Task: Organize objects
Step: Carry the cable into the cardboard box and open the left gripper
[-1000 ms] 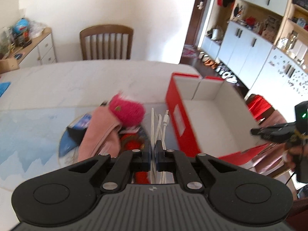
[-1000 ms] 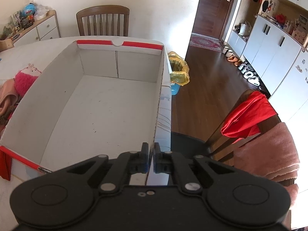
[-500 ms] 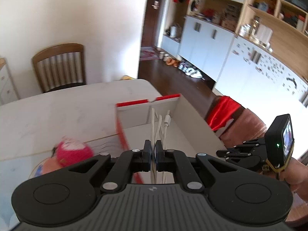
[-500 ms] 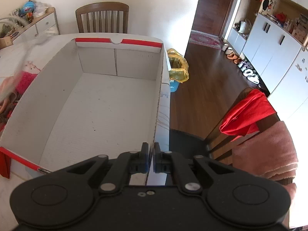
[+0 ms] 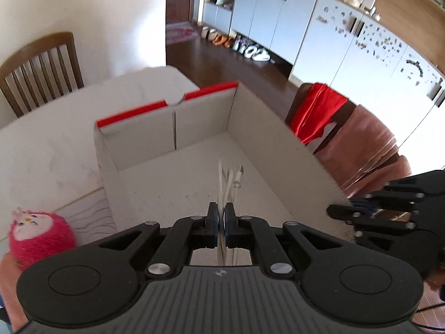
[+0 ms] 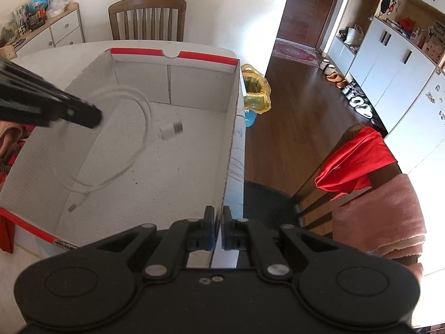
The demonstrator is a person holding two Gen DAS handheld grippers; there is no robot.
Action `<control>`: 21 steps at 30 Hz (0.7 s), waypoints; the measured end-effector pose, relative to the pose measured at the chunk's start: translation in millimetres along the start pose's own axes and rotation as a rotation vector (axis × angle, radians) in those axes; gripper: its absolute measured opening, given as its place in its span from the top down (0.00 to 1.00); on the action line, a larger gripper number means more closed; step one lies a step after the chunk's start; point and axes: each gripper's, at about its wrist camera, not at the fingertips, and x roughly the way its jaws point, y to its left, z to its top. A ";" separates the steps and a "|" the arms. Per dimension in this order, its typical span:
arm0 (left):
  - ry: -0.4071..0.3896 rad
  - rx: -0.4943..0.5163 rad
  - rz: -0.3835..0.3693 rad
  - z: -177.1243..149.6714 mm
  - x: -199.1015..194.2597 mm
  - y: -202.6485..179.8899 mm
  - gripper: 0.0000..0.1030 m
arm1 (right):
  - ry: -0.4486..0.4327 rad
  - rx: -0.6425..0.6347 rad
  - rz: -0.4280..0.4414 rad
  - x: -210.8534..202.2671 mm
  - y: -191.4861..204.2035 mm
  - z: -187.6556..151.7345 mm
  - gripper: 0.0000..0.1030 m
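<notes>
Cable (image 5: 225, 183) between left jaws

white table (image 5: 50, 144), red-edged box (image 5: 267, 128), pink plush (image 5: 39, 236)

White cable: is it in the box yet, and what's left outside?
Nothing is released yet. The left gripper grips the white cable, hanging inside the box, whose wall the right gripper pinches. The pink plush toy remains outside.

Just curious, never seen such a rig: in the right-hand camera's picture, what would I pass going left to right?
Other black gripper → white cable → yellow bag → red cloth → pink towel.
</notes>
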 end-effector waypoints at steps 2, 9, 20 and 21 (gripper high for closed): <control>0.019 -0.009 0.002 0.5 9.7 2.1 0.97 | 0.002 -0.003 -0.001 -0.1 0.5 0.0 0.96; 0.082 -0.002 0.021 -6.5 29.3 2.4 0.97 | 0.004 -0.008 0.002 0.5 -0.3 -0.1 0.96; 0.135 0.022 0.079 -13.6 35.3 -5.1 0.79 | -0.001 -0.030 0.013 2.0 -1.4 -0.7 0.95; 0.131 0.022 0.085 -14.1 33.6 -5.5 0.68 | -0.001 -0.032 0.014 2.1 -1.5 -0.8 0.95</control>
